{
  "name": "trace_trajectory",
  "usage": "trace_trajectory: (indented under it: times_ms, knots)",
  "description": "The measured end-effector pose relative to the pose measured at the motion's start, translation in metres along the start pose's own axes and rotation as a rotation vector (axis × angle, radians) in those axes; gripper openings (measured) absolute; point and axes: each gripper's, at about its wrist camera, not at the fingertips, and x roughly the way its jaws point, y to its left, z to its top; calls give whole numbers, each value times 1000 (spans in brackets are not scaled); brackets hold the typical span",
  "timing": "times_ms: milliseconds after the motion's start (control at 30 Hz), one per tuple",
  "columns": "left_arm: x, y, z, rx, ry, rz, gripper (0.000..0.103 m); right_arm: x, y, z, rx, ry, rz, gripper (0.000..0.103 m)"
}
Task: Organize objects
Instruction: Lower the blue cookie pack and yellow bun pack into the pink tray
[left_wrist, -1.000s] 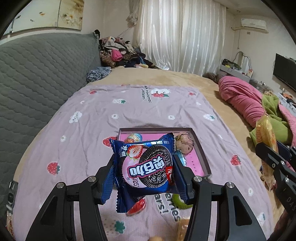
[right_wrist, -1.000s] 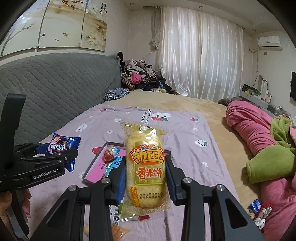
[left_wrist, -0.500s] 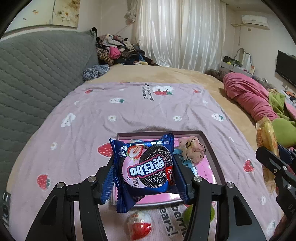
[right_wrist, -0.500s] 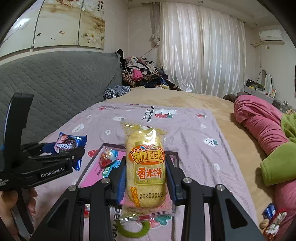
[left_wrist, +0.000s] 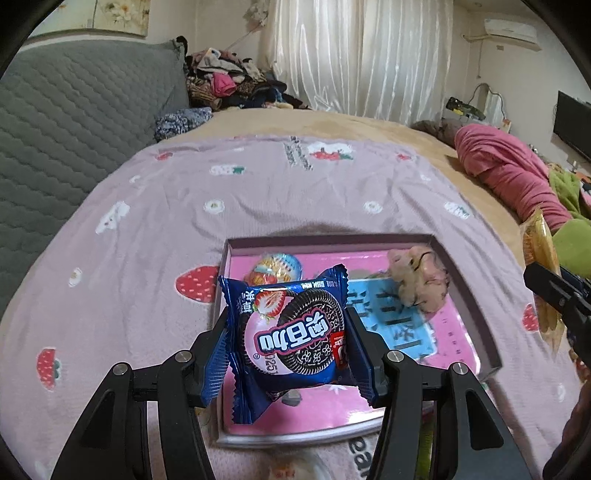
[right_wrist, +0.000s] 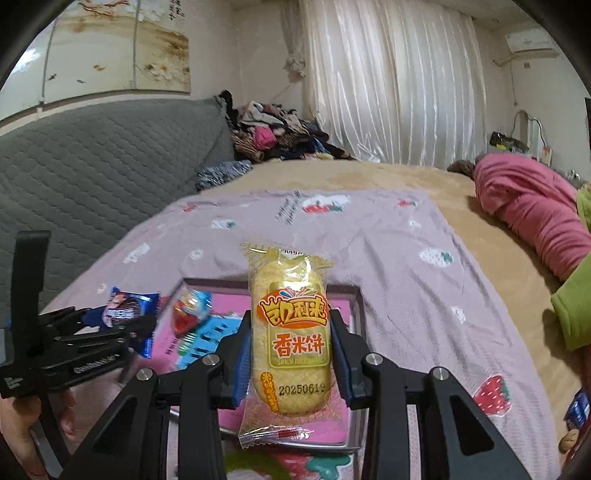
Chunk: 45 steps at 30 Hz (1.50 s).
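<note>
While the left tool (left_wrist: 287, 338) is clamped on a blue cookie packet (left_wrist: 288, 332) at the lower centre of its view, the right tool (right_wrist: 291, 354) is clamped on a yellow rice cracker packet (right_wrist: 290, 332), upright at the centre of its own view. Both packets hang above a shallow tray (left_wrist: 465, 291) with a pink floor that lies on a lilac strawberry-print sheet (left_wrist: 221, 177) spread over the bed. In the tray's upper left corner lies a foil-wrapped egg (left_wrist: 277, 263); in its upper right corner sits a small beige plush (left_wrist: 417, 284). In the right wrist view, the left tool shows at the lower left of the frame with its cookie packet, over the tray's left edge. A pink blanket (right_wrist: 532, 210) is heaped at the right.
</note>
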Motion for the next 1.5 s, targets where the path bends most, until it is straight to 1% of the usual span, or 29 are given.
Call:
trace_trajectory:
  times_ms: [67,200,300,333,433,567,867,1067,1500]
  knots:
    - [9,3,-3,-2,-2,-4,58,12,-4,-4,-5,7,-9,38]
    - [16,3,-3,9,-3,-16,57,36,-6,-15,-19,50,-11,38]
    - [24,3,-4,15,12,-9,50,49,-2,-20,-35,82,-15,38]
    - [24,3,-5,12,15,-10,50,52,-1,-22,-36,90,-16,38]
    - [31,3,-7,23,28,12,50,62,6,-27,-54,119,-3,38]
    - [40,5,-10,19,52,12,50,79,13,-37,-77,176,-11,38]
    - [57,12,-16,5,96,17,50,105,1,-51,-59,246,-55,38]
    - [65,15,-19,-3,122,20,50,111,-1,-54,-55,267,-64,38]
    - [68,18,-20,-4,133,34,48,113,-5,-58,-45,283,-65,38]
